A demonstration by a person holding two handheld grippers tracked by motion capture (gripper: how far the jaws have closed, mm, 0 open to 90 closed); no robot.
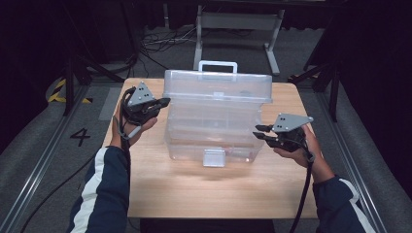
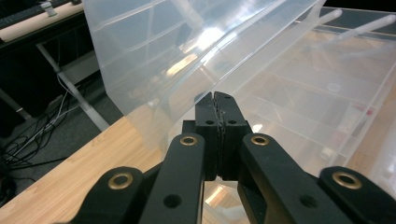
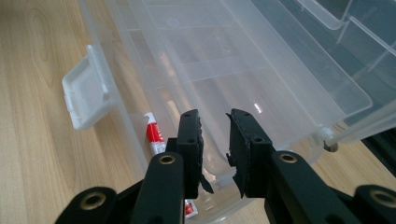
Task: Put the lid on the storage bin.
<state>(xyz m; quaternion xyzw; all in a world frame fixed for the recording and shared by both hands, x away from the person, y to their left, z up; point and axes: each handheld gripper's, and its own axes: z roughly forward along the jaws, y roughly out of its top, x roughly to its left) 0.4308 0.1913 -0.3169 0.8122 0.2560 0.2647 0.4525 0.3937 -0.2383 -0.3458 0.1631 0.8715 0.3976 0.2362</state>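
Step in hand looks like opening or closing the clear box (image 1: 214,121): the lid (image 1: 217,85) stands raised at the back, the handle (image 1: 217,65) on top and the latch (image 1: 214,158) hanging loose at the front wall.

Left claw (image 1: 163,102): jaws pressed together, nothing between them. In the left gripper view the tips (image 2: 217,100) sit right at the raised lid's edge (image 2: 196,60), lid up and ahead of them, open tray ahead and to the right. Can't tell if the tips touch the lid or sit just short of it. Reads as a closed-jaw push or prop, not a pinch.

Right claw (image 1: 260,132): jaws apart, nothing clamped. In the right gripper view it hovers at the box's near rim (image 3: 219,170), rim running between and just below the two jaws. Inside the box, just left of the left jaw, lies a small red-and-white tube (image 3: 153,135); the latch (image 3: 86,93) is further left, outside the wall.

Box sits mid-table (image 1: 194,189), between the two claws, both at its side walls.

Next move, my guess:
- the right closes on the rim to steady the base, so it doesn't skate on the wood
- the left swings the lid about its rear hinge, keeping contact on the edge
- watch for slip, since the clear plastic is slick and the lid flexes
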